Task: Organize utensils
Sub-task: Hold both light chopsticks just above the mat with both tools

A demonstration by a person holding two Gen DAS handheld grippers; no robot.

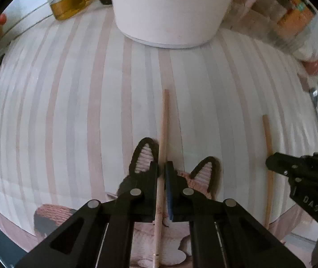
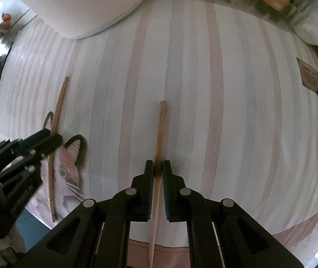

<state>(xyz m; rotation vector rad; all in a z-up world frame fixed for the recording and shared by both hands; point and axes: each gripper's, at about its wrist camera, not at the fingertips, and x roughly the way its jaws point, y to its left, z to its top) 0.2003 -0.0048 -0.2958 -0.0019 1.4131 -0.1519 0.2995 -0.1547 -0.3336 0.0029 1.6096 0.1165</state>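
Left gripper (image 1: 161,167) clamped mid-shaft on one chopstick (image 1: 164,120), right gripper (image 2: 158,167) likewise on its mate (image 2: 161,129), probably for pairing both lengthwise.

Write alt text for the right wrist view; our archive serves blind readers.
The right tool grips a wooden chopstick over a striped cloth. At left, the left tool holds a second chopstick beside a cat-face mat.

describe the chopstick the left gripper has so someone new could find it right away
Start at the big white pot on the striped cloth. The chopstick points toward it, clamped in the left gripper jaws. Unlike the other chopstick, held over plain stripes, it lies across the pink cat mat.
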